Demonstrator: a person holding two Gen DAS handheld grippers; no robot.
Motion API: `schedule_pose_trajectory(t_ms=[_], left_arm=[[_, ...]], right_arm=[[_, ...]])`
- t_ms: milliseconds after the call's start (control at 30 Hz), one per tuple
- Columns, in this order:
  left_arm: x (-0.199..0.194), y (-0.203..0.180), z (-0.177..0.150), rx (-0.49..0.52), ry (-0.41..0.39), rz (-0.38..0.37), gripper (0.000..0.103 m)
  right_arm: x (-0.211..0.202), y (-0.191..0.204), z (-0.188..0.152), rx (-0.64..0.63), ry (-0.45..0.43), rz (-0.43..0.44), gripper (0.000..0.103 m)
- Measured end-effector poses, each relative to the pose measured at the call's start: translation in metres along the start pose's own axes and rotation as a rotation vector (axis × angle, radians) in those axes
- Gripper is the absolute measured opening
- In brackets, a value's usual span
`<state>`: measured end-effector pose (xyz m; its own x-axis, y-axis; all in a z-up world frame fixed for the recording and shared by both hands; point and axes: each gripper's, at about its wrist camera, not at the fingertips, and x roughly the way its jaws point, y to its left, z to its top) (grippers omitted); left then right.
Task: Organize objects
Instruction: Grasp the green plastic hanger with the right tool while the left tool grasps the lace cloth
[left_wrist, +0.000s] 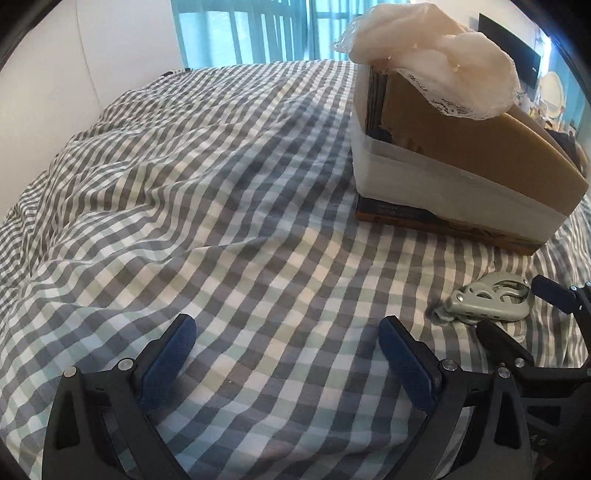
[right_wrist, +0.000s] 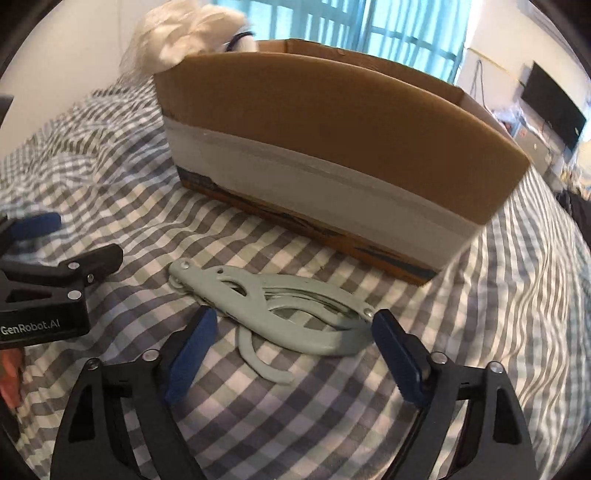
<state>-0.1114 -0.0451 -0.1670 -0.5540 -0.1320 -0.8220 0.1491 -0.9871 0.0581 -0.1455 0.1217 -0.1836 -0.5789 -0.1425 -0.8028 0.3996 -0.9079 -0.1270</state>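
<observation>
A pale green folding hanger (right_wrist: 273, 314) lies on the grey checked bedsheet (right_wrist: 332, 398), just in front of a brown cardboard box (right_wrist: 332, 129). My right gripper (right_wrist: 295, 319) is low over the sheet with its jaws wide. The hanger lies between its blue pads (right_wrist: 188, 350), close to both tips, and no grip shows. My left gripper (left_wrist: 288, 325) stands open over bare sheet, left of the hanger (left_wrist: 480, 299) and of the right gripper (left_wrist: 524, 317). The box (left_wrist: 461, 147) holds a white fluffy bundle (left_wrist: 436, 55) that spills over its rim.
The bed's sheet (left_wrist: 166, 184) is rumpled toward the far left. A window with teal curtains (left_wrist: 251, 33) is behind the bed. A dark screen (right_wrist: 554, 107) hangs on the right wall above cluttered furniture. The left gripper (right_wrist: 66, 240) shows at the left edge of the right wrist view.
</observation>
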Motion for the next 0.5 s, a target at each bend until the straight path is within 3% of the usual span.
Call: schedule_pose_trajectory(t_ms=[167,267,333,500], left_arm=[[0.001,0.0,0.001,0.003,0.001,0.011,0.102],[0.003,0.004,0.001,-0.011,0.001,0.011,0.102],[0.002,0.006,0.0,-0.018,-0.002,0.012,0.102],[-0.005,0.005,-0.002,-0.028,-0.021,0.005,0.102]], right_arm=[[0.006,0.011,0.002,-0.057,-0.002,-0.008,0.07],[0.014,0.021,0.002,-0.12,-0.007,-0.061,0.058],[0.013,0.023,0.003,-0.128,-0.024,-0.075,0.038],[-0.006,0.014,0.0,-0.093,-0.063,-0.048,0.031]])
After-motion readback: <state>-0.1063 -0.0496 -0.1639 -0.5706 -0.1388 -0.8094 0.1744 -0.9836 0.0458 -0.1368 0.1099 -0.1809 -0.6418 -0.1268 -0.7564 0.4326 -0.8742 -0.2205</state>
